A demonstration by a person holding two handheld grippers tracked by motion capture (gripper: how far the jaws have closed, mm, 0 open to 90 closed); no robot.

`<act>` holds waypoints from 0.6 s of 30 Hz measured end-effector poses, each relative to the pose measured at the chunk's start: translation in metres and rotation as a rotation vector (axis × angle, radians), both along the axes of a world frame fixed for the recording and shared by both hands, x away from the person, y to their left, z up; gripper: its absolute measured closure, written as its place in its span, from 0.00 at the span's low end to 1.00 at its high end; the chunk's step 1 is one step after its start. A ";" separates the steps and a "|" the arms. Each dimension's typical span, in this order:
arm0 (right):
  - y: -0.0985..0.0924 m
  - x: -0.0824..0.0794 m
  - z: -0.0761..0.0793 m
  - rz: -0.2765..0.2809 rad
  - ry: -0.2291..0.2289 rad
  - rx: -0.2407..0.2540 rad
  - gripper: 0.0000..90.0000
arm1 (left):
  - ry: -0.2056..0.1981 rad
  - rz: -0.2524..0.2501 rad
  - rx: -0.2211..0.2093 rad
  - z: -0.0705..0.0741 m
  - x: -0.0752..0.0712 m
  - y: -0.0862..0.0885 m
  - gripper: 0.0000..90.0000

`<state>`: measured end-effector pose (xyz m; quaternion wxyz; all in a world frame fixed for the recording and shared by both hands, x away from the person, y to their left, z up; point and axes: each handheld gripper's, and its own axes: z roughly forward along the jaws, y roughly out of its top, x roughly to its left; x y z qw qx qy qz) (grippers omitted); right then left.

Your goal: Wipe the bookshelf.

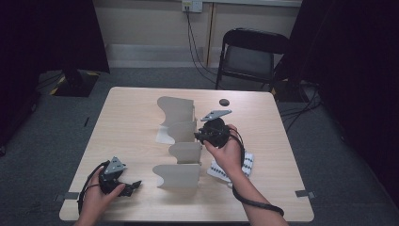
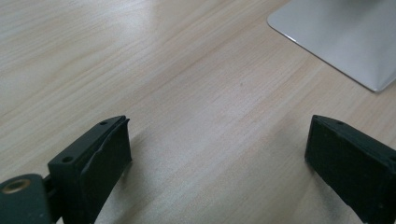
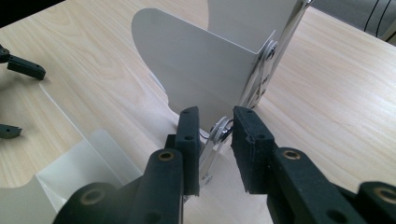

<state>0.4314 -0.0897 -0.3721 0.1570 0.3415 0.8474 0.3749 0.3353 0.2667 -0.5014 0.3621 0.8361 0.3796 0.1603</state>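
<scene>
A white folding divider point(image 1: 178, 175) of several curved panels stands upright in a zigzag row down the middle of the wooden table point(image 1: 131, 117). My right gripper point(image 1: 199, 136) points at the right side of its middle panels. In the right gripper view the jaws point(image 3: 217, 140) stand narrowly apart on either side of a metal hinge link point(image 3: 220, 131) at the foot of a panel point(image 3: 201, 70), with small gaps at both pads. My left gripper point(image 1: 133, 187) rests near the front left edge, open, with bare wood between its jaws point(image 2: 217, 154) and a panel's base point(image 2: 341, 42) beyond.
A small black round object point(image 1: 224, 102) lies at the back of the table. A dotted white sheet point(image 1: 248, 165) lies under my right forearm. A folding chair point(image 1: 251, 54) stands behind the table. The left gripper point(image 3: 16, 100) appears far left in the right gripper view.
</scene>
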 end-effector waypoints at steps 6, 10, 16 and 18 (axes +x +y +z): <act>-0.004 0.001 0.001 -0.002 0.002 0.008 0.84 | 0.000 0.001 0.001 0.000 0.000 0.000 0.07; -0.005 0.002 0.001 -0.007 -0.002 0.007 0.87 | 0.000 0.003 -0.003 0.000 0.000 -0.001 0.07; -0.008 0.003 0.000 -0.027 0.000 0.024 0.90 | 0.000 0.003 -0.003 0.000 0.000 -0.001 0.07; -0.009 0.003 0.000 -0.028 0.003 0.034 0.90 | 0.000 0.002 -0.004 0.000 0.000 -0.001 0.07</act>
